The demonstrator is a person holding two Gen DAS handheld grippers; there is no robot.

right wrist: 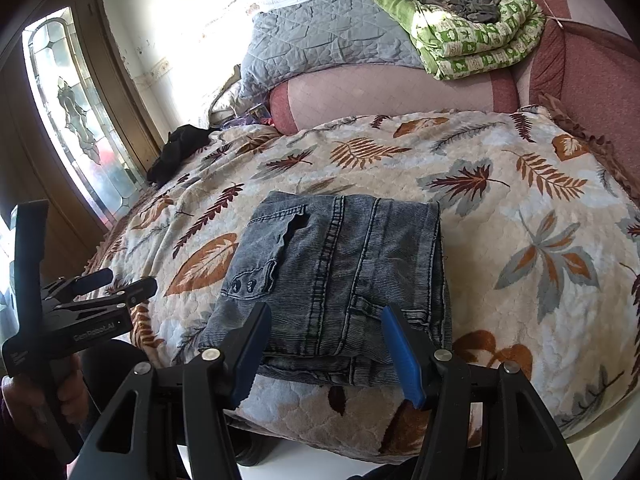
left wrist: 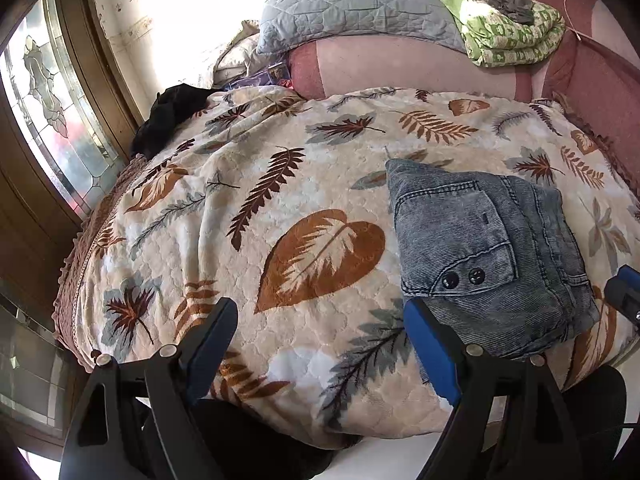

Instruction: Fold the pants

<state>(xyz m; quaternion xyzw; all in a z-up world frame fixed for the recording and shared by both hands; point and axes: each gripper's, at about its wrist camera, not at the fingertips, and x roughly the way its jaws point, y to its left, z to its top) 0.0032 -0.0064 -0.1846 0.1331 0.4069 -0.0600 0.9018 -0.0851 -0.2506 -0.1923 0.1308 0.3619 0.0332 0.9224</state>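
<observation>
The left gripper (left wrist: 320, 344) stands wide apart over the leaf-patterned blanket (left wrist: 280, 184), holding nothing — the folded pants (left wrist: 480, 248) lie just beside its right finger. The right gripper (right wrist: 324, 344) is also apart and empty, hovering at the near edge of the pants (right wrist: 336, 272). Only the right wrist view shows the person's hand (right wrist: 24, 408) on the left gripper's handle.

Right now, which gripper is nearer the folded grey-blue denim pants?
Right. The right gripper hangs open over the folded grey-blue denim pants at their near edge; the left gripper hangs open beside them, above bare blanket.
</observation>
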